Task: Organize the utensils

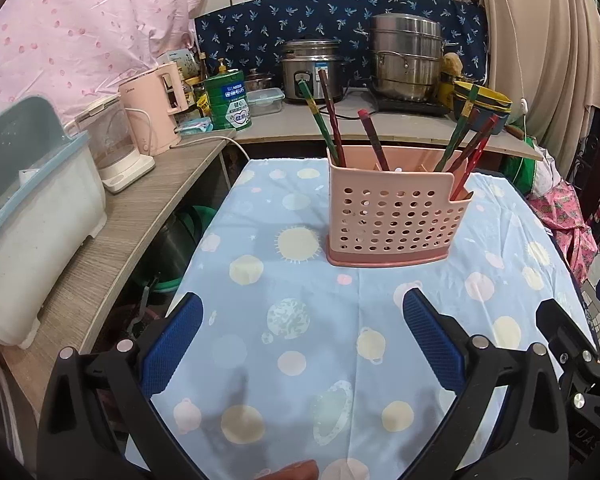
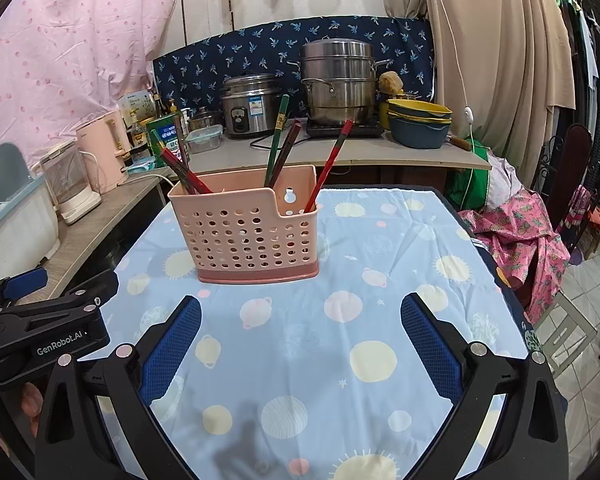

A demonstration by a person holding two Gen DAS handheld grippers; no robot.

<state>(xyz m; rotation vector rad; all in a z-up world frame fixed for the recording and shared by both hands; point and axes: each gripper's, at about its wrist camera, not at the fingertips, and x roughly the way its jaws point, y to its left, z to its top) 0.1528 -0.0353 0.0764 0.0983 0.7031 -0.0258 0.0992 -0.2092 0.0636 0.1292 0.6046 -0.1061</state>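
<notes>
A pink perforated utensil holder [image 1: 392, 216] stands upright on the table's light blue planet-print cloth [image 1: 300, 340]; it also shows in the right wrist view [image 2: 252, 236]. Several red, green and brown chopsticks [image 1: 332, 116] lean in its compartments, also seen from the right wrist [image 2: 284, 148]. My left gripper [image 1: 302, 316] is open and empty, a little in front of the holder above the cloth. My right gripper [image 2: 300, 318] is open and empty, in front of the holder and slightly to its right. The left gripper's body [image 2: 44, 332] shows at the right view's left edge.
A wooden shelf [image 1: 112, 240] on the left holds a plastic bin [image 1: 32, 220], a glass kettle [image 1: 116, 148] and a pink kettle [image 1: 152, 108]. A back counter carries a rice cooker [image 1: 312, 72], steel steamer pot [image 1: 406, 60] and stacked bowls [image 2: 418, 124]. Pink cloth [image 2: 524, 232] lies at the right.
</notes>
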